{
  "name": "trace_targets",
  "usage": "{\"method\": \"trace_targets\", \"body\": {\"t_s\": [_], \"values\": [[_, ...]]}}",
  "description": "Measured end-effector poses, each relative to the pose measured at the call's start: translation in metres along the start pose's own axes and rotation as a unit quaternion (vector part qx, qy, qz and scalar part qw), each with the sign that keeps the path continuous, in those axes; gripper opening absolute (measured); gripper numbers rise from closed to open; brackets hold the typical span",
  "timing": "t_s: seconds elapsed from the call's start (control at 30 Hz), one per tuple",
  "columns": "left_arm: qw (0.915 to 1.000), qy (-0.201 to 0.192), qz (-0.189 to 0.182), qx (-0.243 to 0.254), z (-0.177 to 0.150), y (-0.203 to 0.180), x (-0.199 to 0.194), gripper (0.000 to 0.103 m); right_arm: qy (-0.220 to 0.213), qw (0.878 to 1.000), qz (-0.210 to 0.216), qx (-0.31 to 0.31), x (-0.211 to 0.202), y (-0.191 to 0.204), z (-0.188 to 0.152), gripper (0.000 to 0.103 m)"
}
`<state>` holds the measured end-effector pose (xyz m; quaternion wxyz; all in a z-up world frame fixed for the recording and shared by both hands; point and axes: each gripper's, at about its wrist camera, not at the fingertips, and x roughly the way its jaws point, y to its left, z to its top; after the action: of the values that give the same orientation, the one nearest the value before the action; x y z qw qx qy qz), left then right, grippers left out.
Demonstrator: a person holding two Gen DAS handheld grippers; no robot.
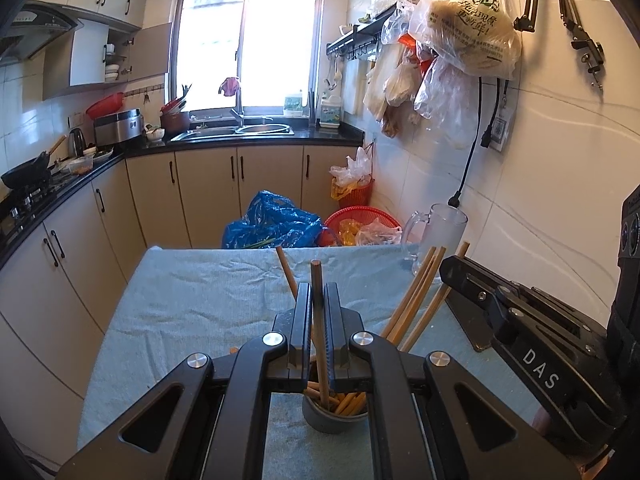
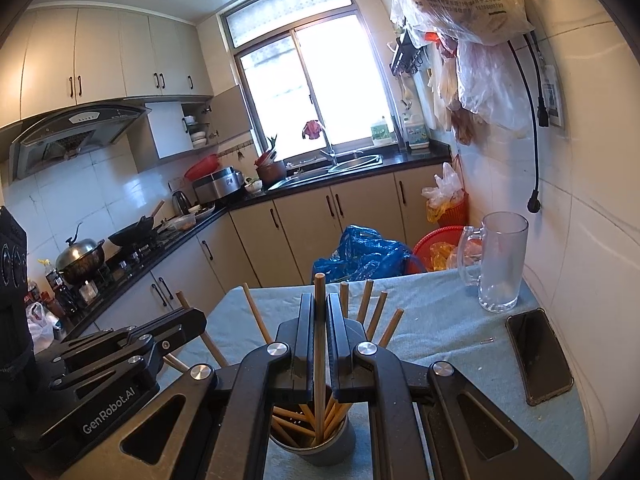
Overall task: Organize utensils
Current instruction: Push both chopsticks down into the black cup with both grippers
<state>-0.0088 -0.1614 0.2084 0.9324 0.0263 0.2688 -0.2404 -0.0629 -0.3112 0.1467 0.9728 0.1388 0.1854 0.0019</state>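
A grey cup (image 1: 334,420) holding several wooden chopsticks (image 1: 416,292) stands on the blue cloth just under both grippers. My left gripper (image 1: 318,288) is shut on one upright chopstick (image 1: 319,320) whose lower end is inside the cup. My right gripper (image 2: 319,298) is shut on another upright chopstick (image 2: 319,336), also reaching down into the cup (image 2: 312,450). The right gripper's body (image 1: 520,312) shows to the right in the left wrist view. In the right wrist view the left gripper's body (image 2: 132,344) shows to the left. Loose chopsticks (image 2: 372,308) fan outward from the cup.
The table carries a light blue cloth (image 1: 200,300). A glass mug (image 2: 500,264) stands at its far right corner, a black phone (image 2: 538,360) lies beside it. Beyond the table are a blue bag (image 1: 272,224), red baskets (image 1: 360,220) and kitchen cabinets.
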Motion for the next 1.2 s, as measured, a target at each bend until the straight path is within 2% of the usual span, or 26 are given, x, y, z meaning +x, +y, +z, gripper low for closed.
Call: {"method": "trace_targets", "body": {"t_s": [0.47,1.2], "values": [[1.0000,0.007,0.003,0.003,-0.009,0.003,0.006,0.006,0.022,1.000,-0.003,-0.004,0.013,0.000,-0.012,0.007],[1.0000,0.006,0.004,0.005,-0.010,0.001,0.006,0.006,0.026,1.000,0.000,-0.017,0.017,0.006,-0.014,0.007]]}}
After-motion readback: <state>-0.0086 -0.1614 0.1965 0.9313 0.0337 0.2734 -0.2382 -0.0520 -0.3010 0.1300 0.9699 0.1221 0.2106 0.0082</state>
